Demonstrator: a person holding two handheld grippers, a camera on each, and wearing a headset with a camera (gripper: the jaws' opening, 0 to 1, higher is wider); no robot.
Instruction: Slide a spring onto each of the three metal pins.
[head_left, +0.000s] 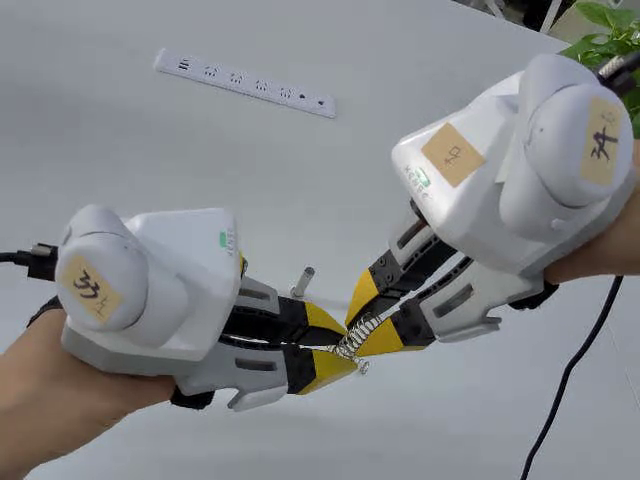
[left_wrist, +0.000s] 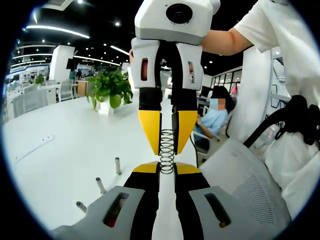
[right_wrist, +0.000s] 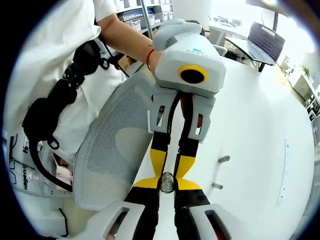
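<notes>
A small steel spring (head_left: 352, 337) hangs above the white table, stretched between the two grippers, which meet tip to tip. My left gripper (left_wrist: 166, 169) is shut on its near end, and the spring (left_wrist: 166, 149) runs up between the yellow fingers (left_wrist: 150, 127) of the right gripper. In the right gripper view I see the spring (right_wrist: 167, 182) end-on, pinched in my right gripper (right_wrist: 167, 185). Three short metal pins (left_wrist: 118, 165) (left_wrist: 100, 185) (left_wrist: 81, 206) stand upright and bare on the table; one pin (head_left: 303, 280) shows just behind the left gripper (head_left: 335, 355), and two pins (right_wrist: 223, 159) (right_wrist: 217, 186) lie right of the jaws.
A white power strip (head_left: 245, 82) lies at the back of the table (head_left: 130, 150). A black cable (head_left: 570, 375) trails from the right gripper. A grey mesh chair (right_wrist: 112, 150) and the person's body are beside the table edge. A potted plant (head_left: 605, 35) stands far right.
</notes>
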